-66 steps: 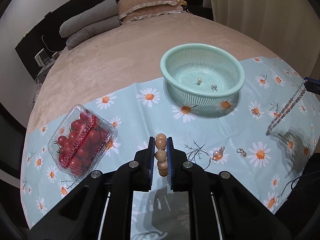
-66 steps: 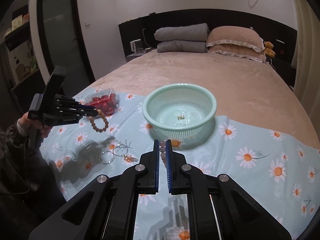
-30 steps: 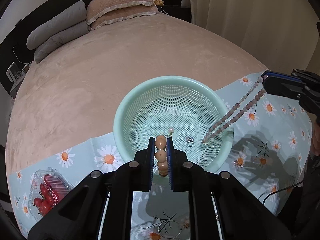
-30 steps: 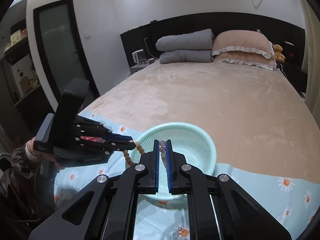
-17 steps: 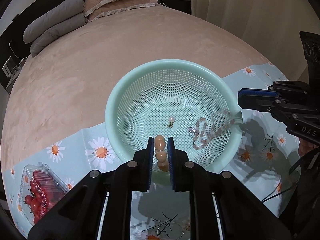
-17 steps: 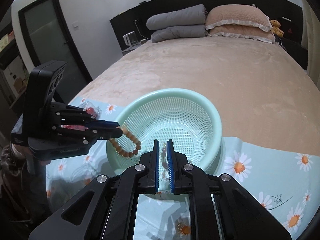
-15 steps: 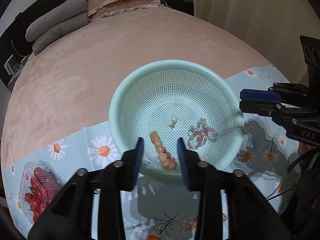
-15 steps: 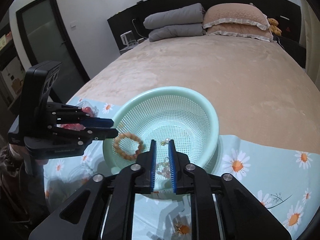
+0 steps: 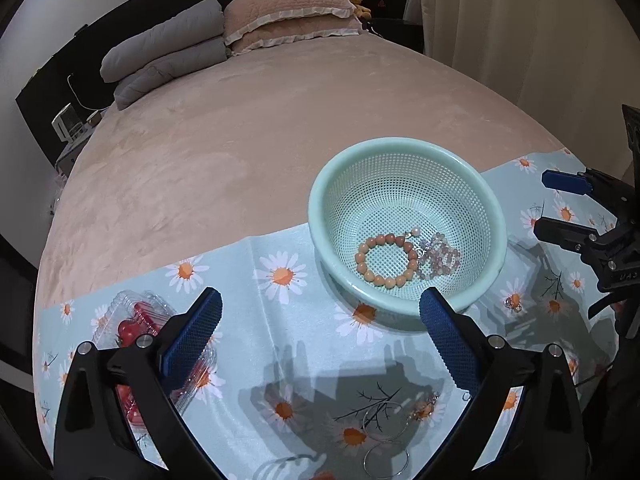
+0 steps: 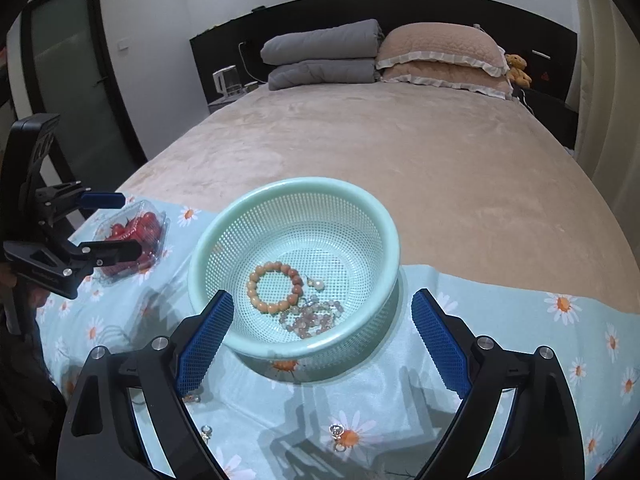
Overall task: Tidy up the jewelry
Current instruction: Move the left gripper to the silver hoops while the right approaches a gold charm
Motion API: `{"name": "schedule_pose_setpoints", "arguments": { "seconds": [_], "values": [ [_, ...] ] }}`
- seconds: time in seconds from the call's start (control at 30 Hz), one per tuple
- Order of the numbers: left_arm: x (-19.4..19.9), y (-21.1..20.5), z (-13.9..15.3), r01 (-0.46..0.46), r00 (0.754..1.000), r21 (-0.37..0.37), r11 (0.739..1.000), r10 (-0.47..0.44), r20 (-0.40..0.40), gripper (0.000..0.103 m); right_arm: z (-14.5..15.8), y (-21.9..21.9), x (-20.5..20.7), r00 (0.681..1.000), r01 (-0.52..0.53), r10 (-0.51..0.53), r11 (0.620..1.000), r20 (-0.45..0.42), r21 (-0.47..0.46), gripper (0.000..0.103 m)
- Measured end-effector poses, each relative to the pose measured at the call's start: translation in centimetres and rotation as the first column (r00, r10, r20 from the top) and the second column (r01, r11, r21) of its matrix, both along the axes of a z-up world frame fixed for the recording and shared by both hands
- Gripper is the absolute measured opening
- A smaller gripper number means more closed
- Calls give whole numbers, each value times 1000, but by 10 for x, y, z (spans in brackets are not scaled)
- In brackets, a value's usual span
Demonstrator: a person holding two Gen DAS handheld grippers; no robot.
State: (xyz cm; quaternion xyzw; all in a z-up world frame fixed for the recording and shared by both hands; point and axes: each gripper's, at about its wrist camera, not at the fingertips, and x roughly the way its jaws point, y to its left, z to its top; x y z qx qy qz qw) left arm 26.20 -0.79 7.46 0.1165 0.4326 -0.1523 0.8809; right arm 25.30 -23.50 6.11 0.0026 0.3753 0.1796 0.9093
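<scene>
A mint green mesh basket (image 9: 492, 216) (image 10: 384, 216) stands on the daisy-print cloth. Inside lie an orange bead bracelet (image 9: 386, 258) (image 10: 274, 286), a pale pink bead necklace (image 9: 438, 258) (image 10: 312, 316) in a heap, and a pearl earring (image 9: 416, 233) (image 10: 316, 283). My left gripper (image 9: 320, 326) is open and empty, near the basket's near left side. My right gripper (image 10: 320, 324) is open and empty over the basket's near rim. Hoop earrings (image 9: 384, 432) and small earrings (image 10: 338, 432) lie on the cloth.
A clear box of cherry tomatoes (image 9: 132, 328) (image 10: 132, 236) sits at the cloth's left end. The daisy cloth (image 9: 280, 340) covers the foot of a beige bed (image 10: 380, 140). Pillows (image 10: 436, 60) lie at the head. A small earring (image 9: 513, 304) lies right of the basket.
Both grippers opened and dropped their loads into the basket: the orange bracelet from the left, the pink necklace from the right. Both then drew back and apart from the basket.
</scene>
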Motion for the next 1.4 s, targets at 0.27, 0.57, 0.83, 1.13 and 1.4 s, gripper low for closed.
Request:
{"name": "schedule_pose_setpoints", "arguments": {
  "seconds": [0.27, 0.57, 0.83, 1.13, 1.4],
  "values": [
    [-24, 17, -16, -15, 999, 22, 1000, 16, -30, 97, 0, -7, -20, 1000, 25, -25, 1000, -6, -9, 86],
    [-39, 15, -49, -8, 997, 72, 997, 13, -70, 97, -16, -12, -35, 999, 31, -31, 999, -39, -15, 86],
    [-46, 13, -84, 29, 992, 88, 996, -17, -129, 97, -53, -3, -44, 994, 1, -7, 998, -113, -55, 85],
    [-48, 13, -116, 38, 981, 70, 997, -24, -193, 97, -77, 11, -46, 988, -14, 1, 996, -154, -84, 84],
    [-44, 6, -141, 27, 969, 73, 997, -8, -245, 97, -112, 17, -46, 969, -12, -26, 989, -244, -150, 58]
  ]
}}
